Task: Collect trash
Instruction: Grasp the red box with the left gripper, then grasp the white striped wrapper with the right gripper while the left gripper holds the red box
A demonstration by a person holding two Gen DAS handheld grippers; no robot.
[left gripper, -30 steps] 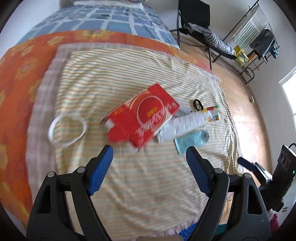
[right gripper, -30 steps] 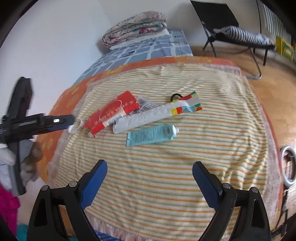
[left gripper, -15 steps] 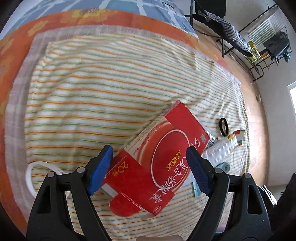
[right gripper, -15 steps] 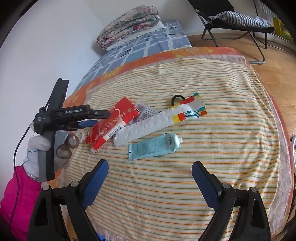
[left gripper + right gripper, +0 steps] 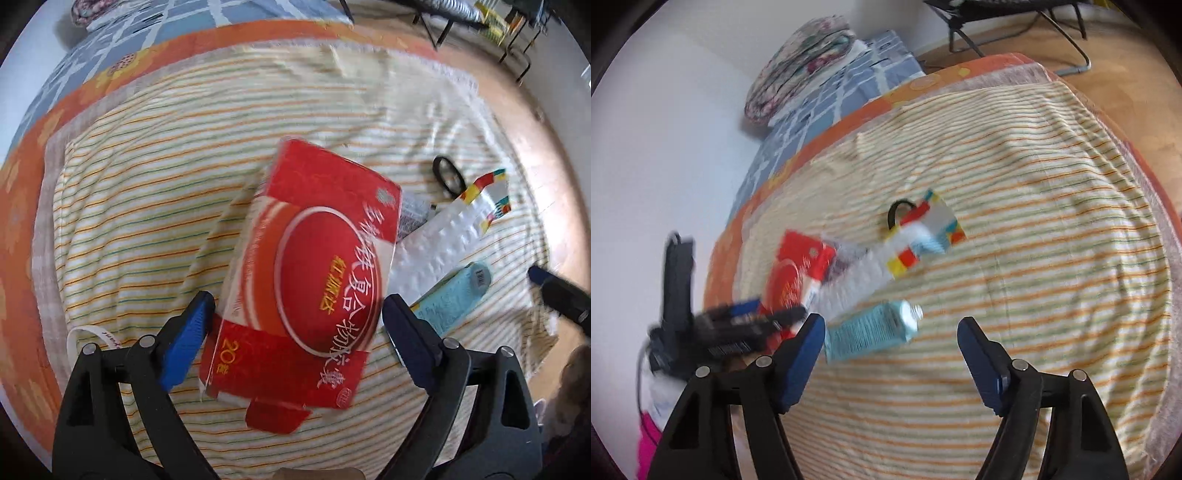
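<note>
A flat red carton lies on the striped cloth. My left gripper is open, its blue fingers either side of the carton's near end, not closed on it. Beside the carton lie a white bubble mailer with coloured tape, a light blue tube and a black hair band. My right gripper is open and empty, hovering just short of the light blue tube. The red carton, the mailer and the left gripper show in the right wrist view.
A white plastic ring lies on the cloth left of the left gripper. The cloth covers an orange and blue bedspread. A folded quilt sits at the bed's head. Black chair legs stand on the wooden floor beyond.
My left gripper has moved down and forward until its fingers straddle the red carton. My right gripper has moved forward and lower toward the light blue tube. Both stay open.
</note>
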